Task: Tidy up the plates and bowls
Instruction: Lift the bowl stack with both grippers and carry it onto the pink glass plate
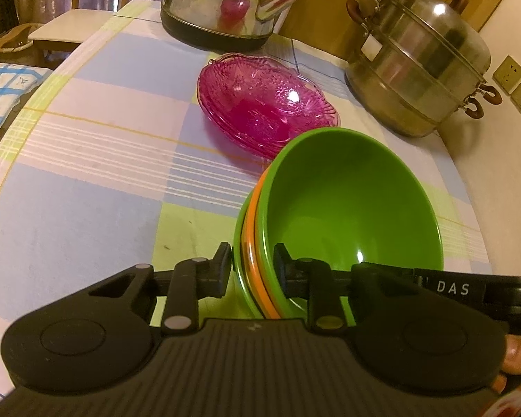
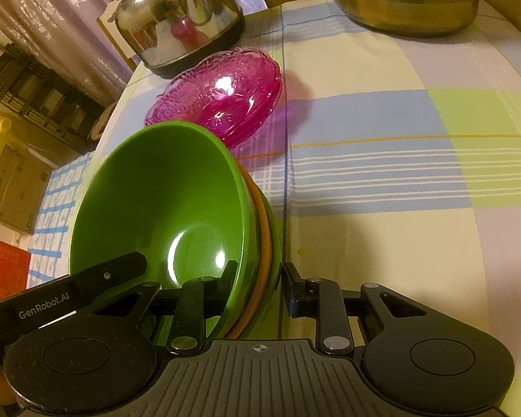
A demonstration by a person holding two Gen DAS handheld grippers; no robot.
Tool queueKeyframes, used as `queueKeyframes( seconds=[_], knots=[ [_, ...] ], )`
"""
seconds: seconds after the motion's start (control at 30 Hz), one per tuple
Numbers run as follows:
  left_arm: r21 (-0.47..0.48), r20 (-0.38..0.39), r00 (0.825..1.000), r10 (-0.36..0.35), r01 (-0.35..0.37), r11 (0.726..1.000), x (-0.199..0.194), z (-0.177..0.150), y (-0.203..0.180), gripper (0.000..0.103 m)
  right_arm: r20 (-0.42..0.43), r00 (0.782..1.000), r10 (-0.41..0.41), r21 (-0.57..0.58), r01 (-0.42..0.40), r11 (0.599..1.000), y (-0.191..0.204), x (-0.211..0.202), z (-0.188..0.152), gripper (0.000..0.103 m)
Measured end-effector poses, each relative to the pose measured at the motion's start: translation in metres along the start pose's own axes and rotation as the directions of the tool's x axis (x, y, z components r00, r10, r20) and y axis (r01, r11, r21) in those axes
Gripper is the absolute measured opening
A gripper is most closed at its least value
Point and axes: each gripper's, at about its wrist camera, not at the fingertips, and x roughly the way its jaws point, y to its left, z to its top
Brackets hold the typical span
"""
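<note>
The left gripper (image 1: 253, 264) has its fingers clamped across the near rim of the stack of bowls (image 1: 330, 215), one pad against the outer wall, the other inside the top green bowl. The right gripper (image 2: 257, 283) straddles the same stack (image 2: 177, 215) on its opposite side: one finger sits inside the bowl, the other stands just off the outer wall, so it looks slightly apart rather than pinching. Two grips on opposite sides probably serve to keep the nested bowls, green over orange over green, together as one load; the stack appears tilted, though whether it is off the tablecloth (image 1: 87, 191) I cannot tell.

Just beyond the stack lie the pink glass plates (image 1: 260, 104), already nested, so the bowls likely belong beside them. Behind the plates stands the kettle (image 1: 225, 3); to the right of the plates, the steamer pot (image 1: 420, 69).
</note>
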Motion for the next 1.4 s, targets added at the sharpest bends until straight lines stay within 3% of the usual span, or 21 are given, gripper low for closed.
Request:
queueKeyframes(
  seconds=[0.37, 0.67, 0.97, 1.4],
  knots=[
    [0.012, 0.051, 0.999, 0.009, -0.009, 1.0, -0.017, 0.003, -0.013, 0.022, 0.031, 0.999, -0.005, -0.014, 0.005, 1.0, 0.007, -0.018, 0.002, 0.027],
    [0.026, 0.109, 0.994, 0.006, -0.009, 1.0, -0.033, 0.029, -0.027, 0.022, 0.09, 0.996, 0.01, 0.0, -0.01, 1.0, 0.013, -0.037, 0.018, 0.026],
    [0.045, 0.156, 0.988, 0.011, -0.019, 0.999, -0.023, 0.079, -0.029, 0.022, 0.142, 0.99, 0.023, -0.012, -0.022, 1.0, 0.022, -0.033, 0.065, 0.026],
    [0.044, 0.165, 0.985, 0.047, -0.055, 0.998, 0.02, 0.133, -0.021, 0.023, 0.176, 0.984, 0.005, -0.035, 0.001, 0.999, 0.029, 0.009, 0.132, 0.024]
  ],
)
